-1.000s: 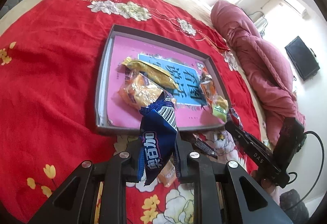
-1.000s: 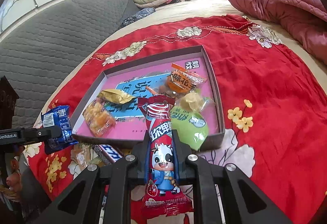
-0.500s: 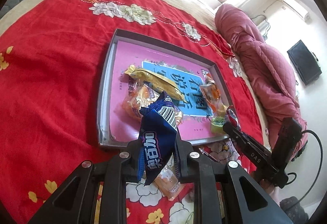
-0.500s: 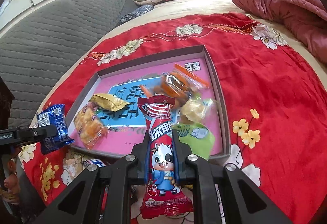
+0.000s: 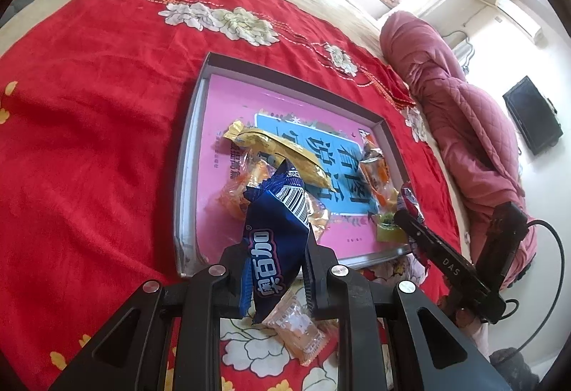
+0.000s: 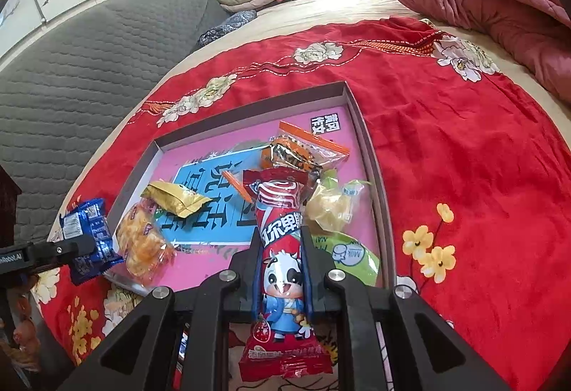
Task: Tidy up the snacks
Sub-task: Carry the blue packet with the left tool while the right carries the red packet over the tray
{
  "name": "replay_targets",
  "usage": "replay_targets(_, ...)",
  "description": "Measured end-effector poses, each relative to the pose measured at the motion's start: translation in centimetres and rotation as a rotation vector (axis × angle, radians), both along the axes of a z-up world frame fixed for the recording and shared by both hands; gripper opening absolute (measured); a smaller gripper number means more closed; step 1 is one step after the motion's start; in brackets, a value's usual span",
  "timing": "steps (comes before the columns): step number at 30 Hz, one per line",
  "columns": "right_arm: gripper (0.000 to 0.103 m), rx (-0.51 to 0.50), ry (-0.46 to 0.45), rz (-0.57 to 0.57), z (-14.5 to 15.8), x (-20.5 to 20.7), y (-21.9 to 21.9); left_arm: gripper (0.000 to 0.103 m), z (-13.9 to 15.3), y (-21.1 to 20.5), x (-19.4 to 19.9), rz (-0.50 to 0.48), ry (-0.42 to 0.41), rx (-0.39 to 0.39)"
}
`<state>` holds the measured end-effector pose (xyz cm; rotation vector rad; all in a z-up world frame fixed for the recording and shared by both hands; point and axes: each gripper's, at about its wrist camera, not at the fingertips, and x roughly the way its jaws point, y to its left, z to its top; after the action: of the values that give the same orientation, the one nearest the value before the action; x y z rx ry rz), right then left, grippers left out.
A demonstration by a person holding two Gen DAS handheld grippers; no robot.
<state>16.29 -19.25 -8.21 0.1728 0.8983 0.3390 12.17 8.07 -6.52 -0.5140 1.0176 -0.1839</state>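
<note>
My left gripper [image 5: 273, 250] is shut on a dark blue snack packet [image 5: 276, 241] and holds it over the near edge of a grey tray [image 5: 185, 184] with a pink floor. The packet also shows in the right wrist view [image 6: 87, 237]. My right gripper [image 6: 280, 248] is shut on a red packet with a cartoon cow [image 6: 280, 269], above the tray's near edge [image 6: 378, 184]. In the tray lie a yellow packet [image 5: 282, 151], orange packets [image 6: 142, 244] and a green one [image 6: 351, 253].
A clear-wrapped snack [image 5: 296, 330] lies on the red flowered bedspread [image 5: 89, 126] under my left gripper. A pink quilt [image 5: 464, 112] is bunched at the far right. A grey padded headboard [image 6: 71, 62] runs along the left.
Both grippers have moved forward toward the tray with their packets still held. The tray looks larger and nearer in both views.
</note>
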Motion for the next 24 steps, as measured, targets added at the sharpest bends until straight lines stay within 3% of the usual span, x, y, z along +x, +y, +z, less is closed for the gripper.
replay_targets(11, 0.017, -0.029, 0.011, 0.024, -0.1, 0.9, 2.3, 0.023, -1.0, 1.4, 0.3, 0.016, 0.014, -0.031)
replay_targets(24, 0.017, -0.052, 0.017, 0.017, -0.2, 1.9, 3.6, 0.023, -1.3, 1.6, 0.7, 0.013, 0.008, 0.015)
